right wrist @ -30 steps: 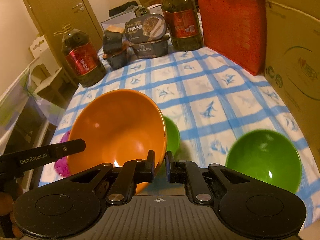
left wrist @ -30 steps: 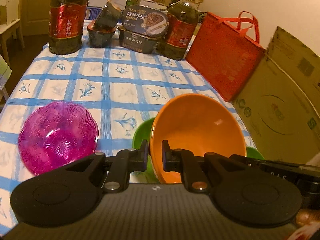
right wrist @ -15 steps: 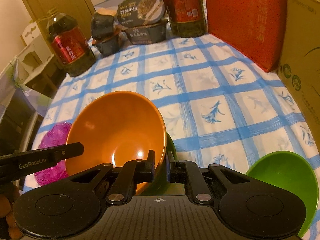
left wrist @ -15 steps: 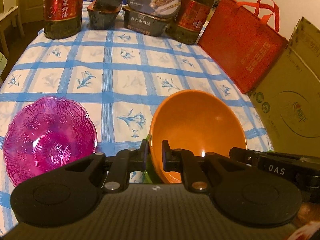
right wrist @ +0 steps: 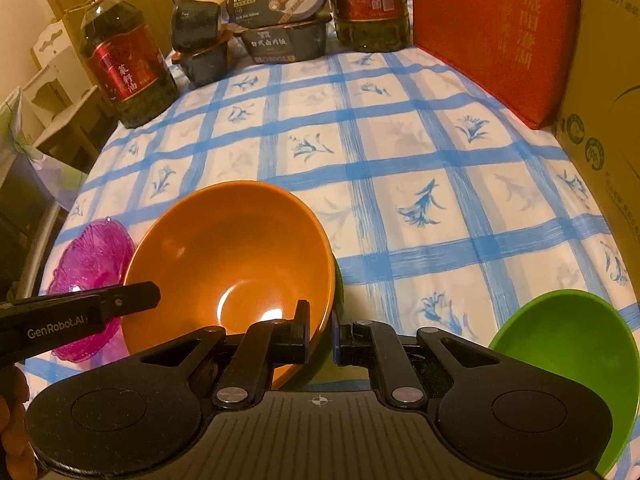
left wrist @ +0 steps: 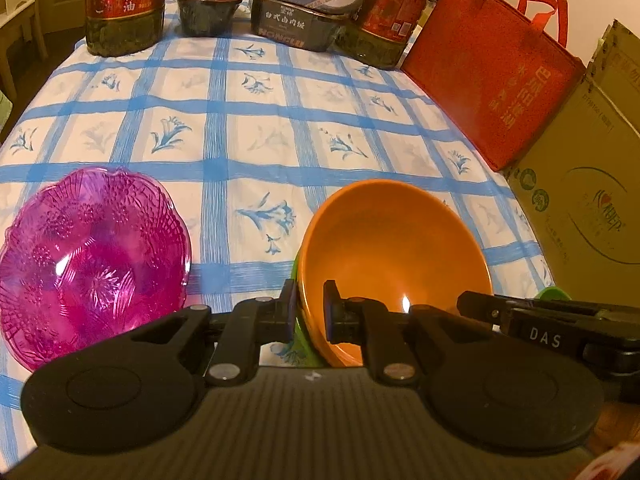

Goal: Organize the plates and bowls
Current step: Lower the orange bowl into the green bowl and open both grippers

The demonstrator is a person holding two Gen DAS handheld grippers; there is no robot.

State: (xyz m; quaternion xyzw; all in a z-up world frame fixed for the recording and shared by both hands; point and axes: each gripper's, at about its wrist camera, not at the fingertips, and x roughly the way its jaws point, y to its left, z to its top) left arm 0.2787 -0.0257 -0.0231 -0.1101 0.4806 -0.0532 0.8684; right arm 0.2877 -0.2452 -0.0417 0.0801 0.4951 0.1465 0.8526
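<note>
An orange bowl (left wrist: 392,240) (right wrist: 232,256) sits tilted inside a green bowl (left wrist: 299,334) (right wrist: 339,280), of which only a sliver shows beneath it. My left gripper (left wrist: 310,308) is shut on the orange bowl's left rim. On the opposite rim, my right gripper (right wrist: 320,332) is shut as well. A second green bowl (right wrist: 560,344) stands alone at the near right. A pink cut-glass dish (left wrist: 88,248) (right wrist: 92,248) lies to the left on the blue-checked tablecloth (left wrist: 248,128).
Two oil bottles (left wrist: 124,4) (right wrist: 368,0) and stacked ready-meal boxes (left wrist: 296,20) line the far edge. A red bag (left wrist: 492,80) and a cardboard box (left wrist: 580,208) wall off the right side. The table's left edge drops towards chairs (right wrist: 60,120).
Both grippers have sunk with the orange bowl, which now rests lower in the green bowl. More of the pink dish and less of the far table shows.
</note>
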